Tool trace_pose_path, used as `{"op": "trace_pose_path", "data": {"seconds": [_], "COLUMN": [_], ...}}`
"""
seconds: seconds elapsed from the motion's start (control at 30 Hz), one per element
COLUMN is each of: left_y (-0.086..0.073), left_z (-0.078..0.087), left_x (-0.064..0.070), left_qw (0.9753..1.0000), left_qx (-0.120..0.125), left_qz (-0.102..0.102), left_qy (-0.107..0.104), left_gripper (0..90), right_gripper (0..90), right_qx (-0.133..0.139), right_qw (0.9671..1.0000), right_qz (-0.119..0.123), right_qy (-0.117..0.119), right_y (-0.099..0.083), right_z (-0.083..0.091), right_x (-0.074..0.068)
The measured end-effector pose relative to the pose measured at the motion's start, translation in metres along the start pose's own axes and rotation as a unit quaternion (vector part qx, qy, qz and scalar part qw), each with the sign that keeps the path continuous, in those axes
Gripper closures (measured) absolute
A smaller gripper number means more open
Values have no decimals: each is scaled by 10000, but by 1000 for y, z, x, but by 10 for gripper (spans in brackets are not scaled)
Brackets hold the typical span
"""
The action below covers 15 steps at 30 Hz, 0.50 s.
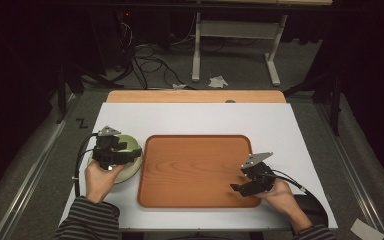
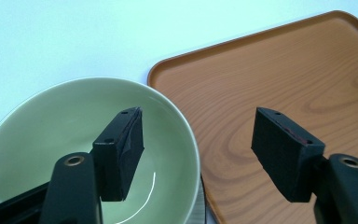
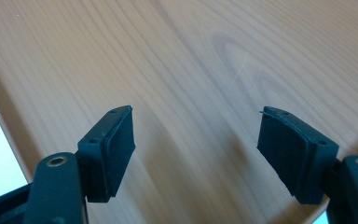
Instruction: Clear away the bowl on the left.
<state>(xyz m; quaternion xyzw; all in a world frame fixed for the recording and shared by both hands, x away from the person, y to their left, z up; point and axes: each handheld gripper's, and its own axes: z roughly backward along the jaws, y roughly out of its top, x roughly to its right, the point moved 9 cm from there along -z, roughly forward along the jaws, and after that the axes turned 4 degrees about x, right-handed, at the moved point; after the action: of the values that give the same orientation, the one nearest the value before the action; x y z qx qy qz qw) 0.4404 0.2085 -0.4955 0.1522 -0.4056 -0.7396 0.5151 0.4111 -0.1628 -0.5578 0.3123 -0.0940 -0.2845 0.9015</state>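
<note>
Evidently, the work in hand concerns the green bowl (image 1: 125,159), which is seen at the left of the high view, resting on the white table cover (image 1: 195,115) just beside the left edge of the wooden tray (image 1: 195,172). The left gripper (image 1: 111,150) is held directly over the bowl, and in the left gripper view its jaws are spread wide: one pad (image 2: 121,151) is lowered inside the bowl (image 2: 74,126) while the other pad (image 2: 282,156) hangs outside, over the tray (image 2: 279,84). The near wall of the bowl is thus straddled, which is judged to be the stance for a pinch on the rim; nothing is yet clamped.

Toward the lower right of the high view, the right gripper (image 1: 252,182) is kept over the tray's near right corner. Its jaws are also parted, with only bare wood grain (image 3: 191,70) seen between them, so nothing is held. It is probably parked there to leave the middle of the tray free for the bowl, or to steady the tray if needed. The tray surface is unoccupied, which suits it as a place for the bowl.
</note>
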Motion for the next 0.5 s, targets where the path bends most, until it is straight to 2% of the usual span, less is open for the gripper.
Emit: {"op": "trace_pose_path", "data": {"seconds": [0.5], "left_y": [-3], "left_z": [6], "left_x": [-24], "left_qw": [9994], "left_qx": [48], "left_qz": [294], "left_qy": [190], "left_gripper": [342], "right_gripper": [286], "right_qx": [-3], "right_qw": [10000], "right_qz": [-10], "right_qy": [13], "right_y": [0], "right_z": [-1], "right_x": [0]}}
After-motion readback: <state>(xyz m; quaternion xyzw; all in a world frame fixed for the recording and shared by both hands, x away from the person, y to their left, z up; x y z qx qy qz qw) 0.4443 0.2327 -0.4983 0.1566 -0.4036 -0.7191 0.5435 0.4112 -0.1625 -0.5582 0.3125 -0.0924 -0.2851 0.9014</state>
